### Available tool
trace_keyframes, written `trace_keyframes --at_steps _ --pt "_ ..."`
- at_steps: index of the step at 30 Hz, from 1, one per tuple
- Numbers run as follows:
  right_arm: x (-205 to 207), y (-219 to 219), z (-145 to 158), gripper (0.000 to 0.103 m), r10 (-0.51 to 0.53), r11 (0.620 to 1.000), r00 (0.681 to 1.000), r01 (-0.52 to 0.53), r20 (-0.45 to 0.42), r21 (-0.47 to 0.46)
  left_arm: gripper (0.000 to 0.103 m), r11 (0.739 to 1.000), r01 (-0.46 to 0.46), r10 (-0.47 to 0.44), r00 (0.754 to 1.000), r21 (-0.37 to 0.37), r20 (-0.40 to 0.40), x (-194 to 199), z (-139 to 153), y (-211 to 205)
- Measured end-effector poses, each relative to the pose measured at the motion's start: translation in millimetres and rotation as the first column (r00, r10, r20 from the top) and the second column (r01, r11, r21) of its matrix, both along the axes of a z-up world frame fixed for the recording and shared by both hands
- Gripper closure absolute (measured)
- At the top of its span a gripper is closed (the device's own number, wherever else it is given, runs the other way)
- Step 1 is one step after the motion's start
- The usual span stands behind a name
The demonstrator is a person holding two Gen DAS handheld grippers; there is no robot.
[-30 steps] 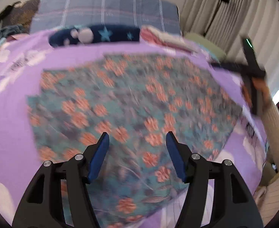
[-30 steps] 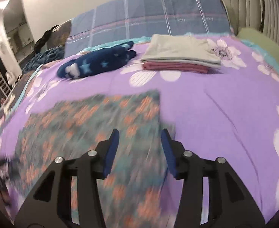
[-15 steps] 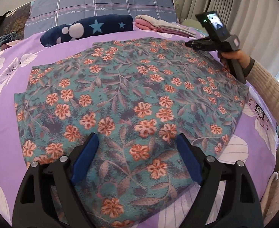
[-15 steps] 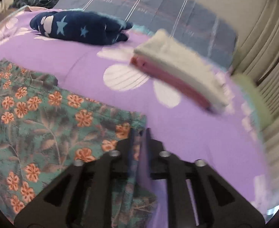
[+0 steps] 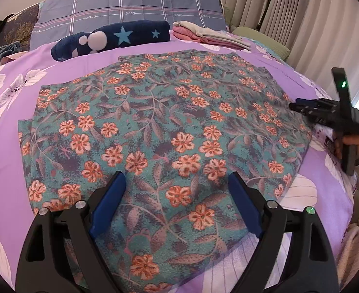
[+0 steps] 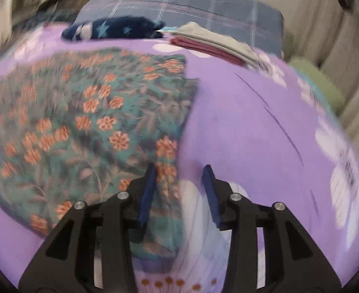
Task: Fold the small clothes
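On the purple bedspread [image 5: 13, 190] the floral garment [image 5: 169, 131] lies flat, long axis crosswise; both tongs gape empty.

Ahead of me: bed w/ purple flowered sheet [image 5: 86, 56], blue plaid pillow [image 5: 130, 2] at the head vs a plain pale wall, green cushion [image 5: 262, 40] far right, cream pleated curtains [image 5: 309, 24] behind a black lamp pole [image 5: 267, 5], daylight at right edge.
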State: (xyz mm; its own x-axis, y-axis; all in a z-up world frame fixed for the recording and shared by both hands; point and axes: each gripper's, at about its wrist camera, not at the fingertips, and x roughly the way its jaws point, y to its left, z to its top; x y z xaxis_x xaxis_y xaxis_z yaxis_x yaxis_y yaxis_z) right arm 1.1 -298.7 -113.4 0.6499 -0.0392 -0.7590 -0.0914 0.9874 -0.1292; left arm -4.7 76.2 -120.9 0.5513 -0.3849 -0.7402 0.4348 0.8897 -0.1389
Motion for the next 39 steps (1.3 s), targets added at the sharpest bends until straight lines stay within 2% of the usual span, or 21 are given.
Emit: trace_keyframes --at_steps 2,4,6,8,10,13,16,18,20,21,24,26,28,31,32,33,37,39 --pt "-1 0 14 0.062 -0.044 0.999 0.999 0.044 0.023 0.015 0.016 1.000 -0.007 0.007 1.000 -0.004 0.006 -1 2 1" --pt "-5 8 27 0.066 -0.049 0.999 0.997 0.049 0.051 0.006 0.016 0.999 -0.028 0.029 1.000 -0.042 0.009 -5 8 9" --pt "-16 19 39 0.066 -0.005 0.997 0.998 0.000 0.070 0.080 0.016 0.992 -0.050 0.051 0.999 -0.120 0.006 -13 14 24" --pt "-30 34 45 0.066 0.057 0.986 0.995 -0.069 0.082 0.150 0.016 0.984 -0.086 0.088 0.996 -0.153 0.005 -19 18 39" --pt "-39 54 49 0.066 0.133 0.971 0.987 -0.149 0.093 0.185 0.016 0.975 -0.163 0.168 0.986 -0.150 0.018 -28 22 61" --pt "-54 91 50 0.065 0.270 0.939 0.957 -0.286 0.107 0.190 0.016 0.956 -0.253 0.260 0.965 -0.147 0.029 -37 23 91" --pt "-63 125 47 0.061 0.367 0.909 0.924 -0.381 0.111 0.170 0.016 0.936 -0.347 0.348 0.938 -0.063 -0.007 -35 8 108" --pt "-56 134 30 0.058 0.348 0.924 0.937 -0.349 0.037 0.154 0.016 0.934 -0.358 0.358 0.934 0.001 -0.022 -33 -5 105" --pt "-44 135 -1 0.057 0.282 0.953 0.954 -0.267 -0.097 0.142 0.016 0.939 -0.344 0.344 0.939 0.011 -0.005 -34 -1 101" --pt "-50 131 0 0.055 0.275 0.951 0.960 -0.264 -0.050 0.160 0.016 0.941 -0.338 0.339 0.941 0.023 -0.007 -33 -2 98" --pt "-56 135 8 0.055 0.279 0.954 0.959 -0.271 -0.051 0.127 0.016 0.943 -0.333 0.333 0.943 0.003 -0.017 -29 -1 101" --pt "-60 134 13 0.055 0.261 0.957 0.964 -0.252 -0.046 0.145 0.016 0.941 -0.332 0.330 0.943 -0.060 -0.032 -28 2 109" --pt "-67 139 22 0.054 0.288 0.944 0.958 -0.282 -0.009 0.172 0.017 0.932 -0.329 0.326 0.944 -0.149 -0.046 -25 7 118" --pt "-80 172 43 0.047 0.411 0.892 0.907 -0.420 0.086 0.169 0.017 0.913 -0.333 0.335 0.942 -0.234 -0.034 -23 17 130" --pt "-85 187 47 0.045 0.464 0.865 0.879 -0.476 0.110 0.159 0.017 0.912 -0.334 0.339 0.941 -0.239 -0.024 -21 20 132" --pt "-94 208 51 0.044 0.536 0.823 0.835 -0.550 0.128 0.140 0.017 0.908 -0.339 0.347 0.938 -0.246 -0.011 -17 24 135" --pt "-119 274 49 0.044 0.714 0.685 0.687 -0.725 0.133 0.069 0.023 0.880 -0.367 0.375 0.926 -0.300 -0.033 -9 30 149" --pt "-125 296 47 0.044 0.753 0.646 0.645 -0.763 0.130 0.039 0.023 0.860 -0.383 0.390 0.920 -0.337 -0.051 -7 30 158"
